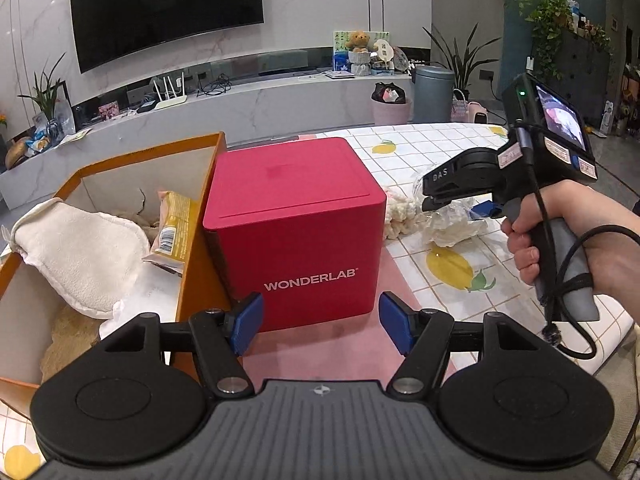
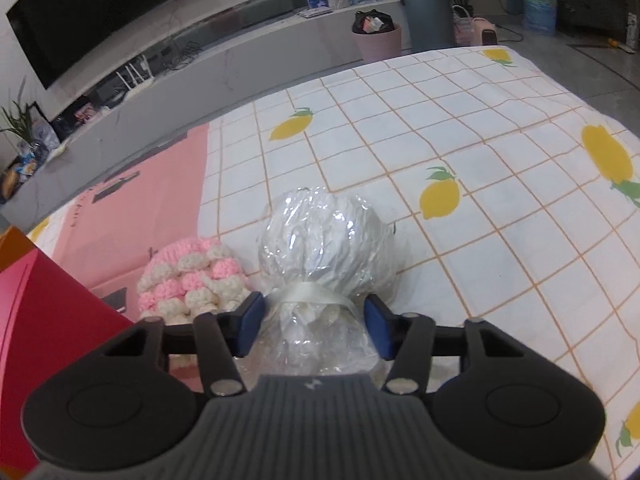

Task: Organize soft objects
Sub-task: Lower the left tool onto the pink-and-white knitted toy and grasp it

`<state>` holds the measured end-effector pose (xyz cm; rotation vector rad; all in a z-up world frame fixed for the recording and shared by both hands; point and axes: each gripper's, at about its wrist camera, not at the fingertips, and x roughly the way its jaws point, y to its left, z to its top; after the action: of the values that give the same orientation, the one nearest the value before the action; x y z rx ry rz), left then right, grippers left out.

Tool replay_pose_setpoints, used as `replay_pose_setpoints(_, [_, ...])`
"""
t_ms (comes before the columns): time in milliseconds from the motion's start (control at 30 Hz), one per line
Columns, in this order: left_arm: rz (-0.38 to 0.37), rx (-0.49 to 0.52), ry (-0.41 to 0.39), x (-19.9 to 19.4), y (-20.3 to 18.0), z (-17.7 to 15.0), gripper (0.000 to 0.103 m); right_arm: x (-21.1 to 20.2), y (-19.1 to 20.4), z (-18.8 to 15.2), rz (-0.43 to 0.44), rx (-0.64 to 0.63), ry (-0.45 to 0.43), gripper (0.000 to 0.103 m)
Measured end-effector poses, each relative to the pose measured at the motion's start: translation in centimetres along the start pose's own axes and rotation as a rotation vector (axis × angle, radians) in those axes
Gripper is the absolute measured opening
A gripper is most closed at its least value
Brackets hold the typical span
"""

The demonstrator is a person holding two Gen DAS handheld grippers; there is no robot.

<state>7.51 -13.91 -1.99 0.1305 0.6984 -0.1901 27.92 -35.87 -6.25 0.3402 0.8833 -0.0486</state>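
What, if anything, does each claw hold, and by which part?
Nothing is held. The left claw is open before the red box. The right claw is open around the ribbon-tied neck of the plastic bag, not yet closed.

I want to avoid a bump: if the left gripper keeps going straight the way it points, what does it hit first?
Most likely the red WONDERLAB box, which stands directly ahead of the open left gripper, centred between its blue fingertips. Nothing shows between them, though the gap's depth is unclear.

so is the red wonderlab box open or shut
Shut: the red box has its flat lid seated flush on top, no gap showing. It stands upright beside the open orange box.
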Motion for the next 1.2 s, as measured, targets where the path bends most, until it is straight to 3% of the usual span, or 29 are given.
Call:
replay_pose_setpoints(200, [0.008, -0.007, -0.005, -0.6, 0.3, -0.2, 0.077, -2.1, -1.7, -1.0, -0.022, 0.005, 0.037, 0.046])
replay_pose_setpoints(400, [-0.022, -0.049, -0.007, -1.6, 1.0, -0.2, 0.077, -6.1, -3.4, -3.5, -0.153, -0.117, 0.102, 0.046])
replay_pose_setpoints(500, [-0.048, -0.018, -0.024, -2.4, 0.2, -0.3, 0.077, -8.0, -4.3, -5.0, -0.212, -0.144, 0.105, 0.047])
replay_pose_setpoints(700, [-0.126, 0.124, -0.072, -3.7, -4.0, -1.2, 0.08, -9.4, -5.7, -5.3, -0.22, -0.133, 0.083, 0.044])
replay_pose_setpoints(867, [-0.144, 0.171, -0.094, -3.0, -7.9, -2.0, 0.079, -11.0, -8.1, -3.5, -0.036, 0.038, 0.035, 0.042])
replay_pose_setpoints(1067, [-0.067, 0.125, -0.123, -0.8, -11.7, -1.4, 0.079, -12.2, -10.2, -3.0, -0.056, 0.049, 0.007, 0.042])
replay_pose_setpoints(1200, [-0.014, 0.083, -0.144, 1.3, -13.2, -0.7, 0.079, -12.7, -13.0, -2.9, -0.128, 0.118, 0.007, 0.042])
